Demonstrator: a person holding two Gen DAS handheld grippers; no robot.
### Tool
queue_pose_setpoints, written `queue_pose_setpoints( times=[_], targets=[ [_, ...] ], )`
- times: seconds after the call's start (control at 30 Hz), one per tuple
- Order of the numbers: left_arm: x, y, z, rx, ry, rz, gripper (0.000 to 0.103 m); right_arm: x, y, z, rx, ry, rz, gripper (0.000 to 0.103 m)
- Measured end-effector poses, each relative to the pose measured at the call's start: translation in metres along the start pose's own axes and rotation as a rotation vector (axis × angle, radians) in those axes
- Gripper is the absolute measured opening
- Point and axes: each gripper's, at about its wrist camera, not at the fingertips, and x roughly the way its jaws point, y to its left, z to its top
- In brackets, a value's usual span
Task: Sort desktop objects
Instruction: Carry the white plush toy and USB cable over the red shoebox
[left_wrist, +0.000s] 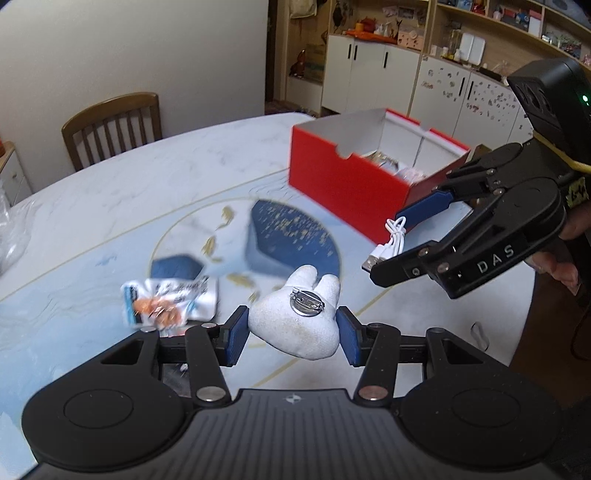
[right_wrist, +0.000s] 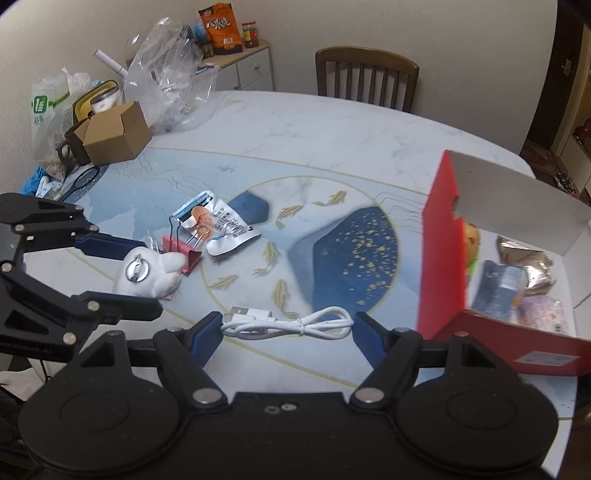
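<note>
A white plush toy (left_wrist: 295, 336) with a round metal pin on its back hangs above the table, and my left gripper (left_wrist: 291, 325) is shut on it. In the right wrist view the same plush toy (right_wrist: 162, 273) sits between the left gripper's (right_wrist: 147, 275) fingers. My right gripper (right_wrist: 288, 325) is shut on a coiled white USB cable (right_wrist: 258, 317), also off the table. From the left wrist view, the cable (left_wrist: 395, 240) shows in the right gripper (left_wrist: 391, 245) close to the open red box (left_wrist: 343, 184). A snack packet (right_wrist: 221, 225) and a pink binder clip (right_wrist: 188, 254) lie on the table.
The red box (right_wrist: 439, 258) stands at the right and holds several packets. A brown cardboard box (right_wrist: 118, 133), plastic bags (right_wrist: 170, 74) and clutter crowd the far left corner. A wooden chair (right_wrist: 365, 77) stands behind the marble table (right_wrist: 332, 129).
</note>
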Motion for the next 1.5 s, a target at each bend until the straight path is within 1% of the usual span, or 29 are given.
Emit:
queue_pose_setpoints(
  times=[0.5,0.93,1.2,1.5],
  targets=[
    [0.029,-0.056,0.061,0.042,-0.058,-0.028,0.050,-0.045,-0.064,-0.001,-0.002,-0.049,-0.002,0.076],
    [0.068,-0.104,0.111,0.065,-0.077,-0.037,0.050,-0.066,-0.135,-0.007,0.010,-0.083,-0.012,0.076],
    [0.096,-0.131,0.138,0.093,-0.075,-0.043,0.050,-0.071,-0.175,-0.013,0.029,-0.089,-0.022,0.076],
    [0.135,-0.142,0.172,0.102,-0.060,-0.025,0.050,-0.064,-0.217,-0.009,0.042,-0.086,-0.048,0.076]
  ],
)
